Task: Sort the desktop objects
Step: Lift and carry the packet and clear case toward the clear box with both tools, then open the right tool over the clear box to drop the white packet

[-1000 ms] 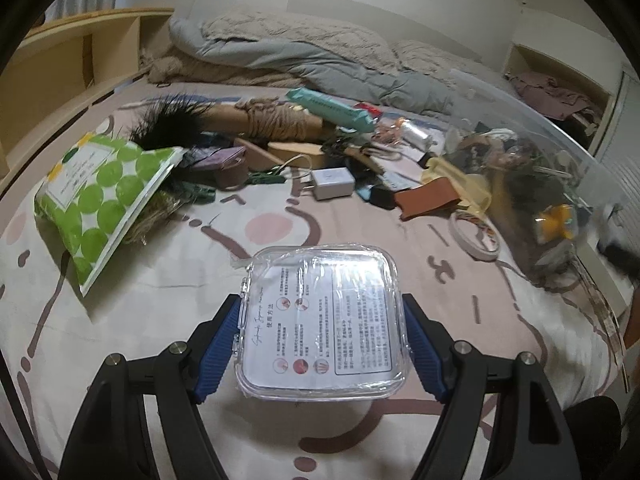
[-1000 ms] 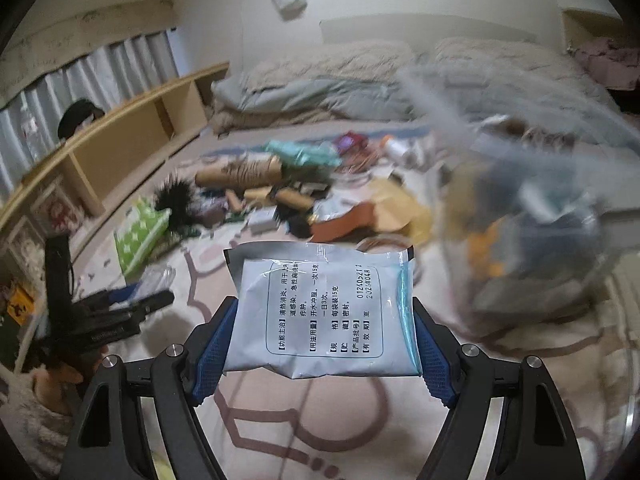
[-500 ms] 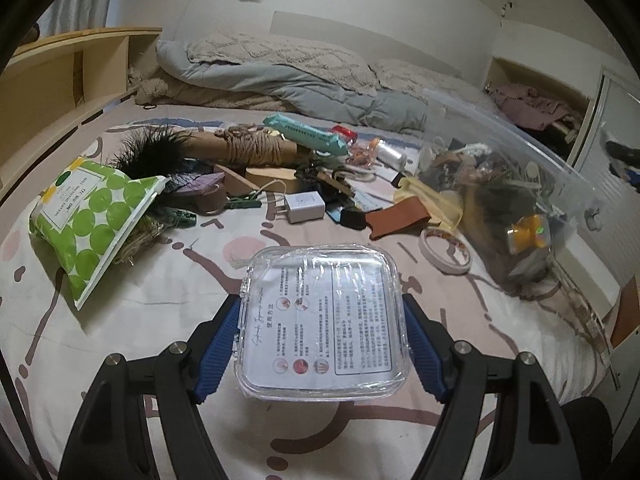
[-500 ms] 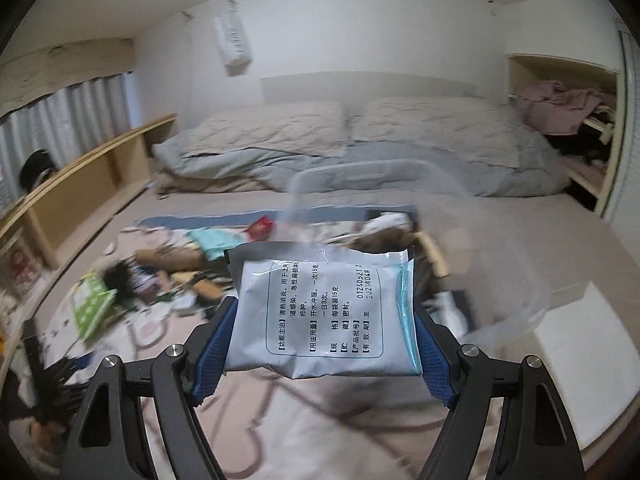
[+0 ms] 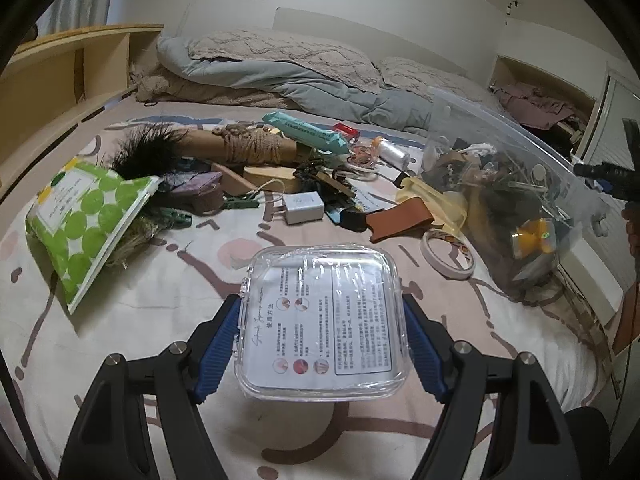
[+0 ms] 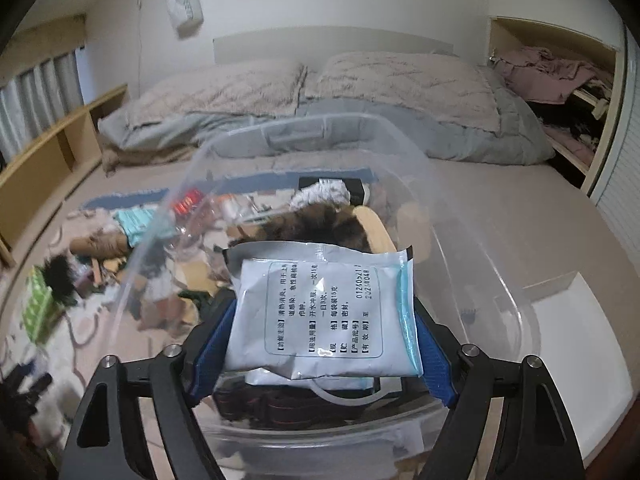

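My left gripper (image 5: pixel 322 338) is shut on a clear plastic case (image 5: pixel 324 320) with a printed instruction card, held above the patterned bed sheet (image 5: pixel 140 312). My right gripper (image 6: pixel 320 332) is shut on a white sachet pouch (image 6: pixel 324 312) with printed text and a blue edge, held over the open clear storage bin (image 6: pixel 472 248). The bin holds several mixed items and also shows at the right in the left wrist view (image 5: pixel 520 184). The right gripper shows small at the far right edge of the left wrist view (image 5: pixel 612 176).
A pile of loose things lies on the sheet: a green dotted bag (image 5: pixel 88 220), black feathers (image 5: pixel 144 148), a rope-wrapped tube (image 5: pixel 248 146), a teal pack (image 5: pixel 304 132), a white charger (image 5: pixel 302 208), a brown leather piece (image 5: pixel 400 220), a tape roll (image 5: pixel 448 252). Duvet and pillows (image 5: pixel 280 68) lie behind.
My right gripper swung right and rose with the pouch, from facing the pile to over the bin. My left gripper with the case pulled back and tilted up a little.
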A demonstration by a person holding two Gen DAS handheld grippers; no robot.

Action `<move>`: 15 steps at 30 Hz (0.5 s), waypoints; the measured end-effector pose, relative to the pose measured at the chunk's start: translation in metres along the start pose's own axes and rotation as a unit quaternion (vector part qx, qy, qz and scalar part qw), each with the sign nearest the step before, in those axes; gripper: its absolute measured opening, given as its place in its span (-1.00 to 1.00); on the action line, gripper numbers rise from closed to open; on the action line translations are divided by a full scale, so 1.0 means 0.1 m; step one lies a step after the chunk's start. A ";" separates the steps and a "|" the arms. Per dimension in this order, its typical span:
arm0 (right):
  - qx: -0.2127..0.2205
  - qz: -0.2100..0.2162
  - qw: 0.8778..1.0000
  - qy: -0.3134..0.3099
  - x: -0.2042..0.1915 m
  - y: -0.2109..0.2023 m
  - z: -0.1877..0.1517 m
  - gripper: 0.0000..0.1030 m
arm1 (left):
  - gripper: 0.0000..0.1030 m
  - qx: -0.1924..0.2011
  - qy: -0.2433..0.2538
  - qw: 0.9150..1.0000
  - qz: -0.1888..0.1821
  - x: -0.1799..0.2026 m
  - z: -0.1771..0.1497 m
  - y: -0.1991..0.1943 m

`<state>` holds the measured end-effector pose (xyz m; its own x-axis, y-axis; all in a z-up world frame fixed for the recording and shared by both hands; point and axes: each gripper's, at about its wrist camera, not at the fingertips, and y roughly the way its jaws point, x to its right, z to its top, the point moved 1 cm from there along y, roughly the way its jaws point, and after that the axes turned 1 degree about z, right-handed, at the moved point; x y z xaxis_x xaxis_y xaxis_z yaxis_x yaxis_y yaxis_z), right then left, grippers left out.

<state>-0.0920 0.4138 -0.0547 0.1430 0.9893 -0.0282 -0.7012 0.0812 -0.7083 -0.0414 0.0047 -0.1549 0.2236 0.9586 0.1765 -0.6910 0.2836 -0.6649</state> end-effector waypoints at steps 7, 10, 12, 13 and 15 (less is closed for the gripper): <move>0.007 -0.016 1.000 0.003 0.14 0.04 -0.09 0.77 | 0.50 0.012 0.006 0.999 -0.034 0.33 0.25 -0.10; 0.013 -0.003 1.000 -0.003 0.14 0.02 -0.10 0.80 | 0.50 0.021 0.016 0.998 -0.055 0.58 0.39 -0.16; 0.018 0.001 1.000 -0.007 0.14 0.02 -0.10 0.83 | 0.50 0.029 0.025 0.997 -0.067 0.75 0.49 -0.20; 0.021 0.002 1.000 -0.011 0.14 0.02 -0.11 0.85 | 0.50 0.032 0.029 0.997 -0.071 0.81 0.53 -0.22; 0.023 0.004 1.000 -0.021 0.12 0.03 -0.11 0.89 | 0.50 0.038 0.039 0.995 -0.083 0.97 0.62 -0.25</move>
<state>-0.0850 0.4251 -0.0648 0.1092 0.9940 -0.0033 -0.7332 0.0783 -0.6755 -0.0451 0.0926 -0.0757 0.3895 0.8940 0.2216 -0.6891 0.4425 -0.5739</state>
